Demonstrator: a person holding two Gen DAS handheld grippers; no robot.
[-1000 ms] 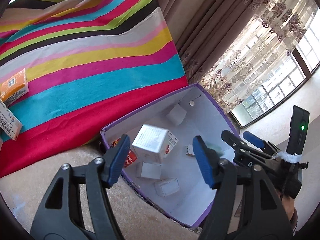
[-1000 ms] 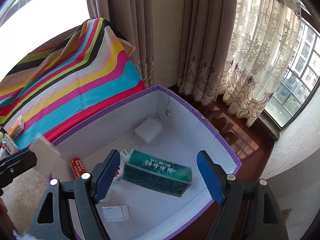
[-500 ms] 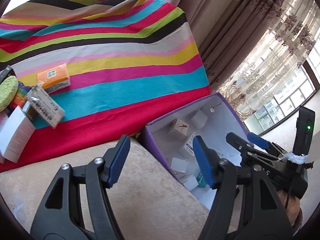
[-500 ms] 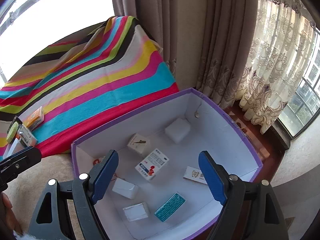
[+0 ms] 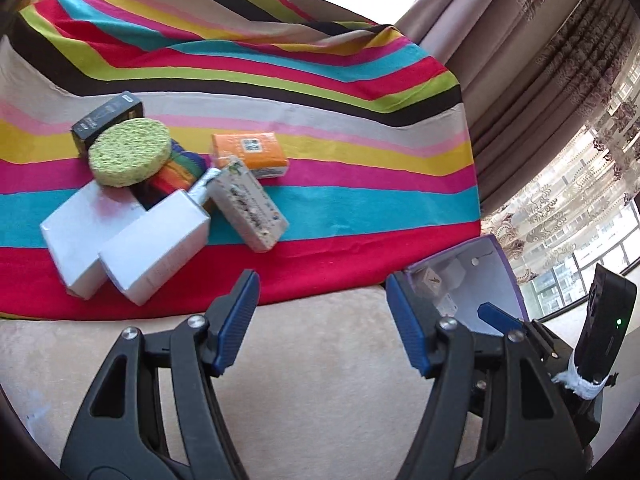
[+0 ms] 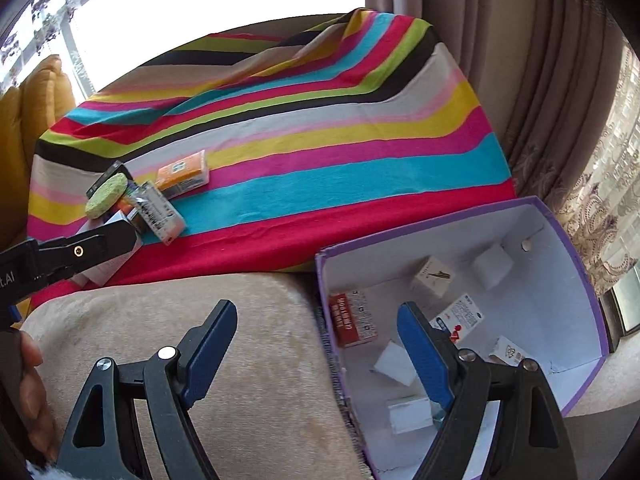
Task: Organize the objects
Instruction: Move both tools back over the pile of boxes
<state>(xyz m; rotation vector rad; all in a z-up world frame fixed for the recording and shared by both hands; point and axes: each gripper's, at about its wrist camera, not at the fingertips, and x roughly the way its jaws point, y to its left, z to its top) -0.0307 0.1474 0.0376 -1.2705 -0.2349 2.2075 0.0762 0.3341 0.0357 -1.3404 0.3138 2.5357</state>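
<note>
the left tool (image 5: 322,322) is spread wide with nothing in it, over the beige cushion (image 5: 320,360). the right tool (image 6: 316,350) is spread wide and empty too, by the edge of the purple box (image 6: 560,224). small boxes lie inside that box. on the striped cloth (image 5: 360,200) sit more boxes, an orange pack (image 5: 250,152) and a green round sponge (image 5: 130,152), all close together.
</note>
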